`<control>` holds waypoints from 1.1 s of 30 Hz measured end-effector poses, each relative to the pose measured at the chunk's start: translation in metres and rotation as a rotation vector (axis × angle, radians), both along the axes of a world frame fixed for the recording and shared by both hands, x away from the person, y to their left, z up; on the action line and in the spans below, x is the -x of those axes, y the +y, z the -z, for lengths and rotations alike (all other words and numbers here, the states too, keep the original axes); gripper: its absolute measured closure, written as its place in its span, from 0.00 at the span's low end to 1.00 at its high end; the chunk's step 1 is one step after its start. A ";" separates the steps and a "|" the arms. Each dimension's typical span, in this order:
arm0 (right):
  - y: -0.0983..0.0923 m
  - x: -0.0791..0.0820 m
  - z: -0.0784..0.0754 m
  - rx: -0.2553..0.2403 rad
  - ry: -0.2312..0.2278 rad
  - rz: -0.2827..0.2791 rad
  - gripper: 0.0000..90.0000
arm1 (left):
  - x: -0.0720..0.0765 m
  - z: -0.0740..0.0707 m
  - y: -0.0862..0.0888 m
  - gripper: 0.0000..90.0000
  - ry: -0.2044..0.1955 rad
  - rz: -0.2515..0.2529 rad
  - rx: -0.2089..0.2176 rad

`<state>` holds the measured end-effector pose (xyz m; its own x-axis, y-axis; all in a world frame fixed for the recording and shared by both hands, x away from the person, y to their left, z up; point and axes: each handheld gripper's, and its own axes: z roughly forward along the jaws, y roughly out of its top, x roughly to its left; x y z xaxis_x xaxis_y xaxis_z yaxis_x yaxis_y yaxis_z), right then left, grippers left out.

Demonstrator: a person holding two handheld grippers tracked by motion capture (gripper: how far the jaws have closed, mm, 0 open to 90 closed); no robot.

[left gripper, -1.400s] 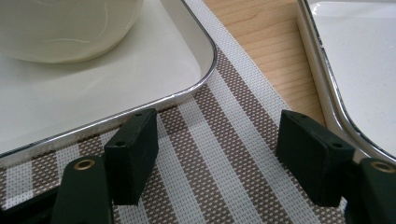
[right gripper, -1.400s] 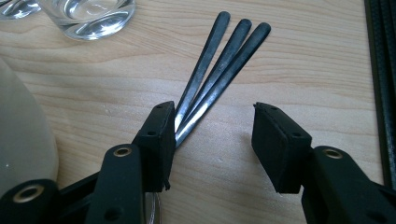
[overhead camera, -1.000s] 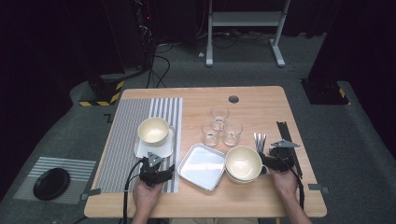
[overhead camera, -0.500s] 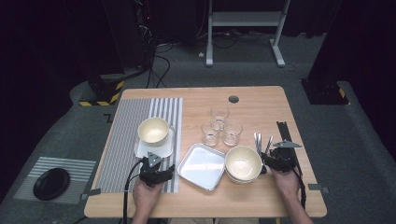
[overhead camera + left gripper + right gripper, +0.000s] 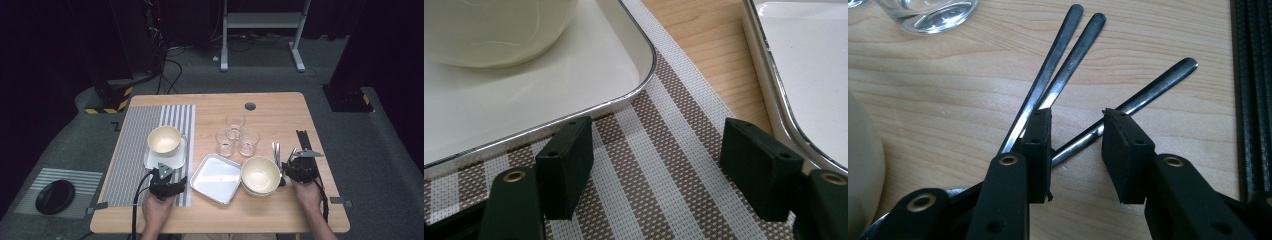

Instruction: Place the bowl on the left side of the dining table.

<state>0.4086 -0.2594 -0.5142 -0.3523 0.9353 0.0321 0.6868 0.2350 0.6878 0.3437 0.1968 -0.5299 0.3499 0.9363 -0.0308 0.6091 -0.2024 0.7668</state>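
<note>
Right gripper view: your right gripper (image 5: 1075, 150) has just been closing its jaws around one handle (image 5: 1128, 106), not yet pinched; squeeze, then lift; the left gripper (image 5: 654, 167) waits wide.

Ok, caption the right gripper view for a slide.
Right gripper, jaws just closing, straddles one of three metal utensil handles on the wooden table.

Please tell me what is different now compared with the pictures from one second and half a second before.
The right gripper has just been closing its jaws around one of the metal utensil handles lying on the table; the handle is between the jaws, but a gap remains, so it is not yet gripped. The left gripper rests open on the striped mat as before. The bowls, trays and glasses kept their places.
</note>
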 end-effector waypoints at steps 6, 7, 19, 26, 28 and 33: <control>0.000 -0.001 -0.001 -0.007 0.009 0.014 0.72 | 0.000 0.000 0.000 0.33 0.000 0.000 0.000; 0.000 -0.001 0.000 0.000 0.003 0.010 0.70 | 0.000 0.000 0.000 0.33 0.000 0.000 -0.001; 0.005 -0.003 -0.001 0.030 0.012 0.061 0.64 | 0.000 0.000 0.000 0.33 0.000 0.001 -0.001; 0.003 -0.005 -0.002 0.032 0.014 0.070 0.71 | 0.000 0.000 0.000 0.33 0.000 0.000 0.000; 0.003 -0.006 -0.002 0.037 0.015 0.069 0.73 | 0.000 0.000 0.000 0.33 0.000 0.001 0.000; 0.003 -0.009 -0.002 0.040 0.013 0.072 0.76 | 0.000 0.000 0.000 0.33 0.000 0.001 0.000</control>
<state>0.4173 -0.2562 -0.5121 -0.2843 0.9587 -0.0020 0.7115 0.2124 0.6698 0.3437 0.1969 -0.5298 0.3507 0.9360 -0.0305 0.6091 -0.2032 0.7666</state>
